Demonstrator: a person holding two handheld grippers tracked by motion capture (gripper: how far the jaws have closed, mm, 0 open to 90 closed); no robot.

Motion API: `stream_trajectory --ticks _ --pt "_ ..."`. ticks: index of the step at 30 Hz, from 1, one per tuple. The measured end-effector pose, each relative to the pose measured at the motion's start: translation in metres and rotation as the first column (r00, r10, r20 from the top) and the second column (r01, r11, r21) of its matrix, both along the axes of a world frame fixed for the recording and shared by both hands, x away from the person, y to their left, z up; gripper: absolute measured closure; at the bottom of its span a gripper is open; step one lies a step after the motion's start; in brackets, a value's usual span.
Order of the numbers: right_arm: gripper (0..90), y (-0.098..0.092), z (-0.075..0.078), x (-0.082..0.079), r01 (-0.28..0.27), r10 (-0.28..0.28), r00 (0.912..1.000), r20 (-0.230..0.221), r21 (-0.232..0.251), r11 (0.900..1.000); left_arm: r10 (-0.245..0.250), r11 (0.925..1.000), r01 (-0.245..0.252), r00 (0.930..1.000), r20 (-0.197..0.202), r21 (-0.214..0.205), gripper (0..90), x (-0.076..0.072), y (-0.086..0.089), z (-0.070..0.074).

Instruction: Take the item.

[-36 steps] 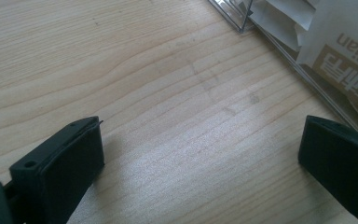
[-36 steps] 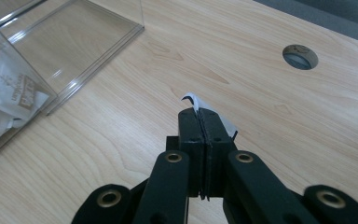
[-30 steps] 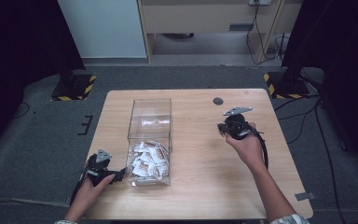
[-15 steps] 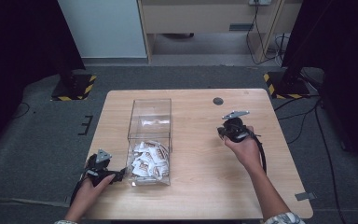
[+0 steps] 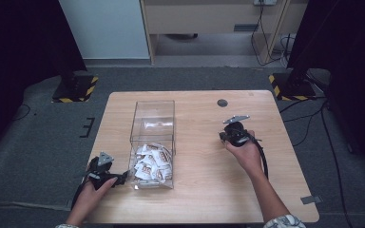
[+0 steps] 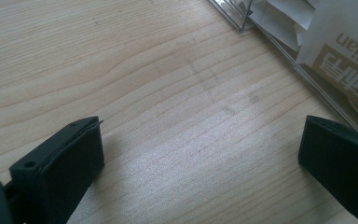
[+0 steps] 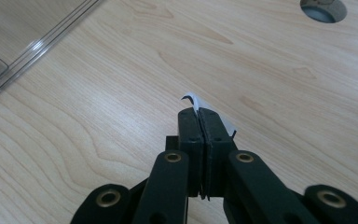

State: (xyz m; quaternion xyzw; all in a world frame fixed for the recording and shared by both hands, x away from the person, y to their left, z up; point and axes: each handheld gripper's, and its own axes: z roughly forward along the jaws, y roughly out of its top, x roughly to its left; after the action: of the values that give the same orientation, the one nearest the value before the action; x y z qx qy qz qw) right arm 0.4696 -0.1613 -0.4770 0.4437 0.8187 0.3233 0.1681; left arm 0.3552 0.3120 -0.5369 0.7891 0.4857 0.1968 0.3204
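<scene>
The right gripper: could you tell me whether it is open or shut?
Shut: the right gripper has its jaws pressed together on a thin white sachet.

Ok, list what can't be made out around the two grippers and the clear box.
- Packet in the right gripper: right gripper view, shut jaws cover all but a white edge.
- Packets in the clear box: high view, too small to count.
- Packet print: left gripper view, cut off by the edge.

We see a light wooden table (image 5: 204, 190) with rounded corners, standing on grey carpet (image 5: 38, 156). A clear plastic box (image 5: 153, 116) sits directly on its left half, white packets (image 5: 149, 161) heaped in its near end. A round cable hole (image 5: 222, 102) marks the tabletop's far side.
</scene>
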Motion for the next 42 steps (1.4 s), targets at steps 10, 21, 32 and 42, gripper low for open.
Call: stream_trajectory --ticks 10,21,32,42 --pt "88.3 0.004 -0.007 0.001 0.006 -0.006 1.0000 -0.006 -0.003 1.0000 0.000 1.0000 0.000 1.0000 0.000 0.000 0.0 0.000 0.000 0.000" --pt "86.1 0.007 -0.012 0.003 0.007 -0.007 0.9999 -0.015 -0.010 0.9999 0.000 1.0000 0.000 1.0000 0.000 0.000 0.0 0.000 0.000 0.000" --pt "79.2 0.010 -0.013 0.002 0.011 -0.011 0.9996 -0.026 0.003 0.9999 0.000 1.0000 0.000 1.0000 0.000 0.000 0.0 0.000 0.000 0.000" --pt "64.4 0.010 -0.009 0.002 0.023 -0.023 0.9995 -0.022 0.025 0.9994 0.000 1.0000 0.000 1.0000 0.000 0.000 0.0 0.000 0.000 0.000"
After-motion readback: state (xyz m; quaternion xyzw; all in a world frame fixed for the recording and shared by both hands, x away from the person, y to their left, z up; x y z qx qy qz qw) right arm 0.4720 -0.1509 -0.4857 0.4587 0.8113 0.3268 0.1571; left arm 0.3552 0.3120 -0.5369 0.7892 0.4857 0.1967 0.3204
